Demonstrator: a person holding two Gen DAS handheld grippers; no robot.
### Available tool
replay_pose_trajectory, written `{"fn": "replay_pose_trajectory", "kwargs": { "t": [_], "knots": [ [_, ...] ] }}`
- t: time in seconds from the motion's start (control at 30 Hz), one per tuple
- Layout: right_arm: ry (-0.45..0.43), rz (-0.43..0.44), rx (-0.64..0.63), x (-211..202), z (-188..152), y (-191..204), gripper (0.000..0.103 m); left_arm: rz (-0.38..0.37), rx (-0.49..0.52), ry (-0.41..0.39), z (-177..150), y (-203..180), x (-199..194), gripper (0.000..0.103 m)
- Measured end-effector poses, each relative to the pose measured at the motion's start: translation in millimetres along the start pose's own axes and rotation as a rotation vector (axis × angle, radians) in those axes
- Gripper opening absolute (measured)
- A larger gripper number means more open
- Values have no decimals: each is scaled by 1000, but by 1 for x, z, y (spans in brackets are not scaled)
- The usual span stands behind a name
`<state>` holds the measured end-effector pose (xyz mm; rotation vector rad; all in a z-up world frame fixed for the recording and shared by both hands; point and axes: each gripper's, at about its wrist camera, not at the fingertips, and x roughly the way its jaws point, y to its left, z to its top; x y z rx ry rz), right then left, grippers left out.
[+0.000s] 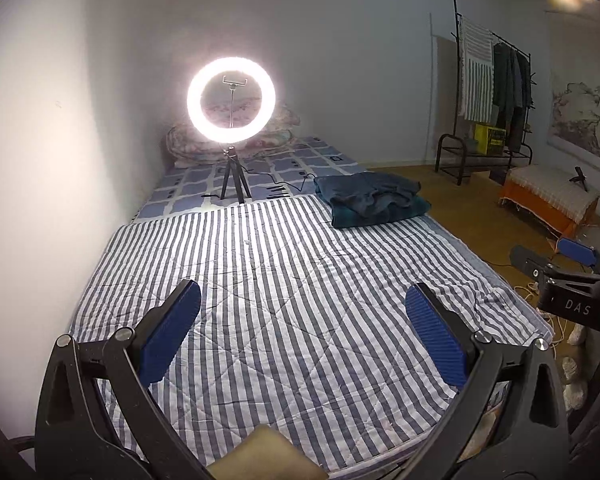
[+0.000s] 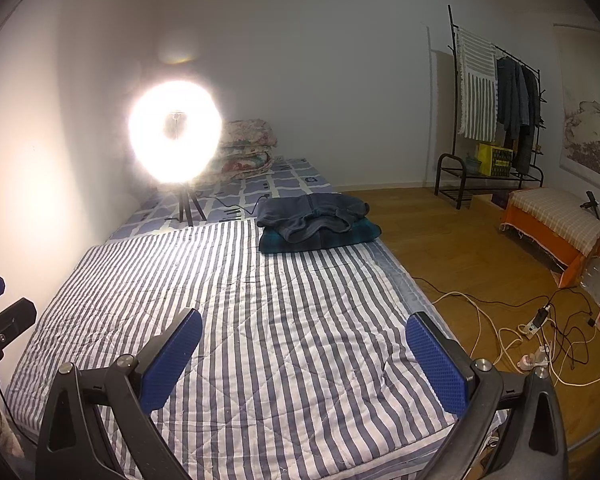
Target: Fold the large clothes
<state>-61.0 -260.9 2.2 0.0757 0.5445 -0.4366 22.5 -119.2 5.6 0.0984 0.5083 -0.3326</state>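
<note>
Both the left gripper (image 1: pixel 302 360) and right gripper (image 2: pixel 304 364) hang spread wide and empty over the striped bed (image 2: pixel 260 340), dark clothes (image 2: pixel 316 222) piled at its far right edge: either just stacked or waiting to be folded.

only readable text is "DAS" in pale letters on the right gripper (image 1: pixel 556 260) body, beside the striped bed (image 1: pixel 300 280).

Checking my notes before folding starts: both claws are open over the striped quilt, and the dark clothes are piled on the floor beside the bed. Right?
Not quite. The dark clothes are piled on the bed's far right corner, not the floor; the right wrist view shows this. Both claws, left and right, are open over the striped quilt.
</note>
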Motion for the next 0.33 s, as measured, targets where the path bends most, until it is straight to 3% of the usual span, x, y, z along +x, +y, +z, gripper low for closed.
{"fn": "replay_pose_trajectory", "kwargs": {
  "t": [0.33],
  "knots": [
    [6, 0, -4, 1, 0, 0, 103, 5, 0, -6, 3, 2, 0, 103]
  ]
}}
